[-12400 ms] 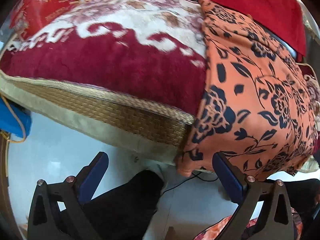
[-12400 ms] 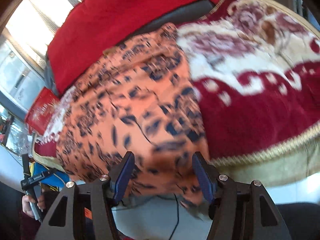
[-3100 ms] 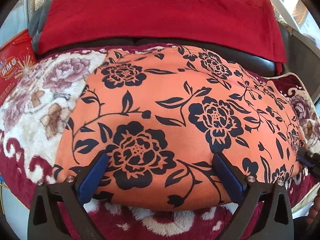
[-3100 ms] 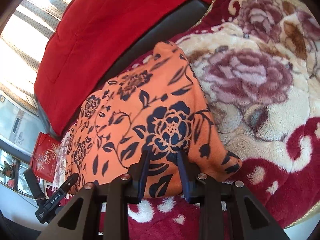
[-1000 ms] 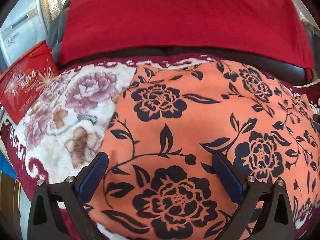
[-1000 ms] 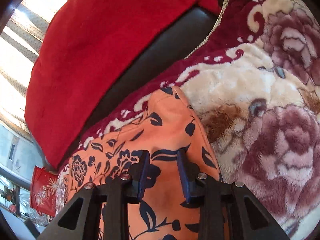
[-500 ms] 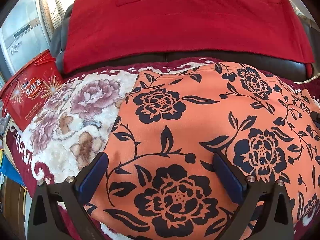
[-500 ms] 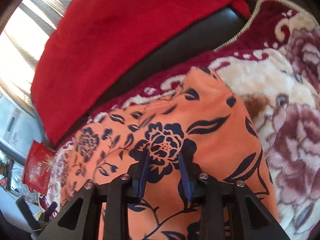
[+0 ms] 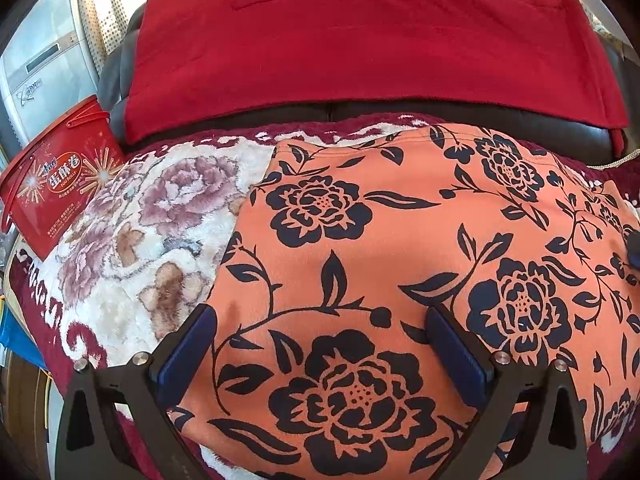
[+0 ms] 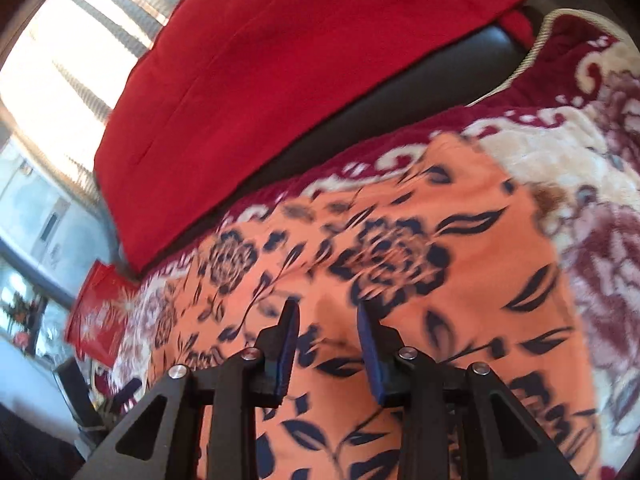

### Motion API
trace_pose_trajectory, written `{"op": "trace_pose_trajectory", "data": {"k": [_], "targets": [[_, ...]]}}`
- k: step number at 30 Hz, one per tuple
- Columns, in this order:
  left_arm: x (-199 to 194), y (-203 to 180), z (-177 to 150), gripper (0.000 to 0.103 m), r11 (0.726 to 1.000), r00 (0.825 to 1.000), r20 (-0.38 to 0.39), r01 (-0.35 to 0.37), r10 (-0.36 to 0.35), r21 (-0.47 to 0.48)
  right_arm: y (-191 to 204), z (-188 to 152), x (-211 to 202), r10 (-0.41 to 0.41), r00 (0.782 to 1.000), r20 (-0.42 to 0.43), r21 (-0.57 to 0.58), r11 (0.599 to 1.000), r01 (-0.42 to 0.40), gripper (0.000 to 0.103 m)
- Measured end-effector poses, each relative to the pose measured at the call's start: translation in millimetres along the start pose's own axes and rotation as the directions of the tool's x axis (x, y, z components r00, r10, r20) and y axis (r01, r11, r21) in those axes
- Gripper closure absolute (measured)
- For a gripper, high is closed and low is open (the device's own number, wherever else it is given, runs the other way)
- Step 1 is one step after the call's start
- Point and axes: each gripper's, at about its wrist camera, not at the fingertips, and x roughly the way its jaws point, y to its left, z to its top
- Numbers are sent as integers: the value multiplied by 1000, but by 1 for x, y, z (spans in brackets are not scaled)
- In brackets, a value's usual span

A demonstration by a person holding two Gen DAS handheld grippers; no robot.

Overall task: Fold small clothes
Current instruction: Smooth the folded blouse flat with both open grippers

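While the orange floral garment (image 9: 400,248) lies spread flat on the plush rose-patterned blanket (image 9: 132,240), I read everything off it as my landmark. Off its left edge, past the bare blanket, stands a red snack tub (image 9: 52,184), well apart and out of the folding area. Over the garment's near left part I hold my left gripper (image 9: 320,344) with its jaws spread wide and nothing between the pads; I judge it is parked there so the cloth can settle before I pick an edge. Behind the garment a red throw (image 9: 360,40) drapes the dark sofa back (image 9: 400,114), which is why I work on the seat. Above the garment's right half hangs my right gripper (image 10: 326,340), jaws drawn fairly narrow; the picture is blurred, and I cannot tell whether the pads pinch any fabric, though none rises between them. The flat layout suits a fold across the middle.
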Motion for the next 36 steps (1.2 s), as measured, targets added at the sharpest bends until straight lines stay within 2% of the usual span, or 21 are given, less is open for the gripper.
{"op": "trace_pose_trajectory", "data": {"k": [4,7,10,13,15,19,25,29,33,36], "targets": [[-1,6,6,0,1000,1000,7,0,0,-27,9,-4,11,-52,998,-25,-53,997,51,70],[-1,14,11,0,997,1000,15,2,-1,-74,11,-1,2,3,1000,13,-37,999,-2,70],[7,23,16,0,993,1000,-6,-14,14,-117,14,2,0,-6,999,53,-50,999,9,70],[27,25,15,0,993,997,-80,-17,8,-119,8,7,15,-22,1000,16,-16,1000,22,69],[29,27,13,0,991,997,-83,-7,-4,-134,1,8,25,-29,999,-22,9,1000,30,71],[20,25,13,0,994,998,-58,-10,4,-112,3,7,14,-9,1000,4,10,1000,9,71],[-4,21,-3,0,993,997,-49,55,-60,-108,12,-12,-17,32,999,19,-8,999,-32,71],[-22,14,-20,0,987,990,-61,119,-126,-104,15,-31,-28,36,999,-7,-9,999,-36,71],[-31,0,-35,0,995,992,-73,97,-99,-29,11,-64,-30,0,998,-67,2,1000,0,71],[-38,-4,-44,0,996,995,-60,85,-84,15,12,-78,-41,-5,999,-52,-13,1000,5,71]]}}
